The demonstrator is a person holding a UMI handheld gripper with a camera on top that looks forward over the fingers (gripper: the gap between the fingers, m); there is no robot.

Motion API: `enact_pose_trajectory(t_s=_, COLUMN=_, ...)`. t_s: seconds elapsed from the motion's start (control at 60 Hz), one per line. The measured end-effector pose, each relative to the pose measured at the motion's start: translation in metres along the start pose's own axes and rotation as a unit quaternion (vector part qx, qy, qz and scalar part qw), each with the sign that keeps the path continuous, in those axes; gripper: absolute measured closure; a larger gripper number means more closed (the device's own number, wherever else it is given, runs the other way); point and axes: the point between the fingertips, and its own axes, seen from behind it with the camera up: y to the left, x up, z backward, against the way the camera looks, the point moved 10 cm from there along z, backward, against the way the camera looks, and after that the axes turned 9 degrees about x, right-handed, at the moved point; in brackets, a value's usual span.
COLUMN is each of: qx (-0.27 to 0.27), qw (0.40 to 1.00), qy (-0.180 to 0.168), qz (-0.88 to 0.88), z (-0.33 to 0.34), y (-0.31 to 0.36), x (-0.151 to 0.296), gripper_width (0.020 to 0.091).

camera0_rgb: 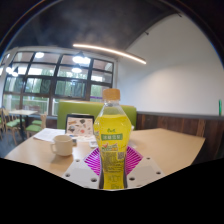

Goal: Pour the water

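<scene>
A yellow drink bottle (113, 138) with an orange cap and a yellow label stands upright between my fingers. My gripper (113, 166) is shut on the bottle, both magenta pads (93, 161) pressed against its lower sides. The bottle looks lifted above the wooden table (165, 146). A white cup (63, 144) sits on the table, left of the bottle and beyond my left finger.
Papers or a booklet (50, 133) lie on the table behind the cup. A green bench back (75, 110) runs behind the table, with large windows (55, 80) beyond. A dark wall panel (185, 122) stands at the right.
</scene>
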Motion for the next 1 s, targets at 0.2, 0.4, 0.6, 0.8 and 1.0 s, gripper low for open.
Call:
enact_pose_trajectory(t_s=0.2, qx=-0.048, qw=0.958, qy=-0.002, qz=0.283, z=-0.058, y=-0.024, x=0.101, gripper_width=0.0845)
enact_pose_trajectory(t_s=0.4, qx=-0.034, qw=0.719, qy=0.008, qz=0.694, z=-0.141, y=0.035, x=0.119, gripper_width=0.0845)
enact_pose_trajectory(t_s=0.6, qx=-0.010, qw=0.456, qy=0.028, qz=0.890, z=-0.174, y=0.066, x=0.080, gripper_width=0.0842)
enact_pose_trajectory(t_s=0.8, qx=-0.004, qw=0.411, qy=0.026, qz=0.911, z=-0.186, y=0.069, x=0.068, gripper_width=0.0844)
enact_pose_trajectory(t_s=1.0, qx=-0.019, qw=0.500, qy=0.008, qz=0.866, z=-0.186, y=0.054, x=0.093, gripper_width=0.0843)
